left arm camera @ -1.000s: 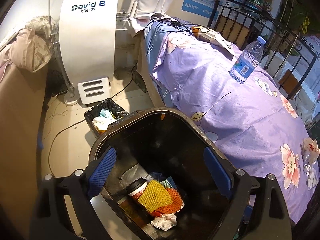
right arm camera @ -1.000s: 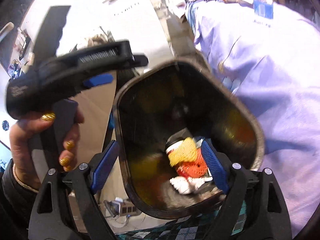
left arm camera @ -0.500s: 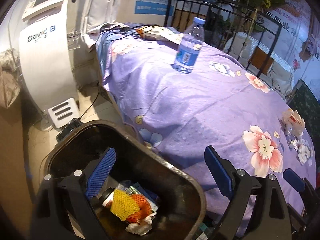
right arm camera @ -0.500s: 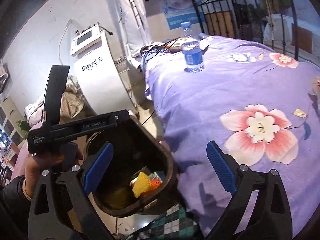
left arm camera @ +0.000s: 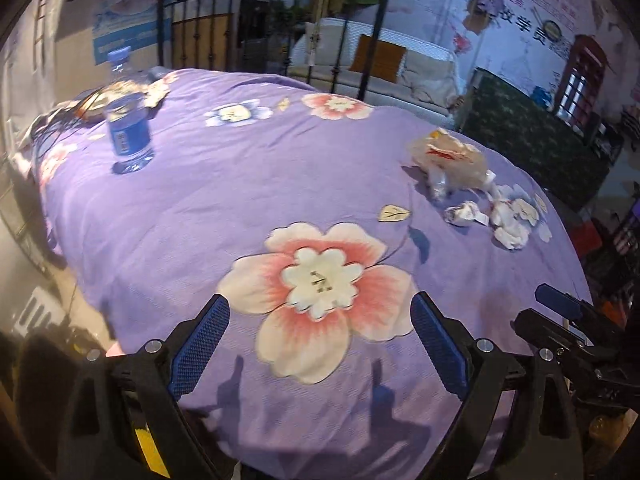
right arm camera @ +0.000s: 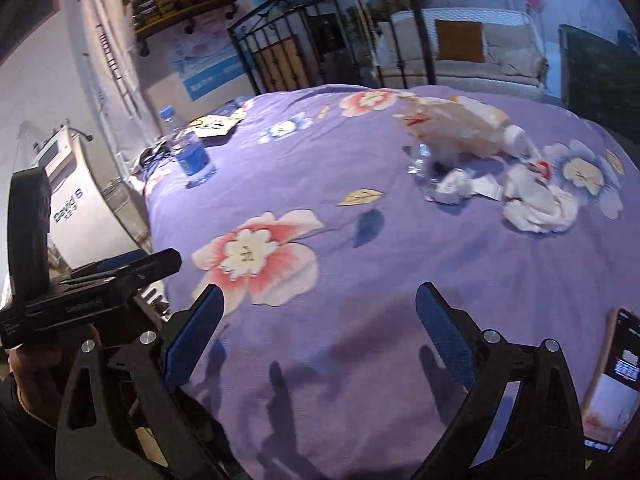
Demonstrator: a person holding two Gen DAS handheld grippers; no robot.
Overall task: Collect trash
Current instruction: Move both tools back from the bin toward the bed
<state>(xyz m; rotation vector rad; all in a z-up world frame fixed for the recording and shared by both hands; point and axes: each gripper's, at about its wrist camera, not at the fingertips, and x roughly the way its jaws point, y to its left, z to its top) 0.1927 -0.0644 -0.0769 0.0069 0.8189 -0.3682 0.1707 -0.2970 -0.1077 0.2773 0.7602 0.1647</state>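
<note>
While both grippers hung over the near edge of the bed, nothing sat between their blue pads. The left gripper was wide open above a big pink flower on the purple sheet. The right gripper was wide open too, and empty.

The trash lay near the far right edge of the bed: a crinkly plastic bag, a small paper ball just in front of it, and white tissues beside that. Bare sheet lay between the grippers and the trash.

A water bottle stood upright near the far left corner, well apart from the trash, with cables and papers behind it. A phone showed at the near right edge.
</note>
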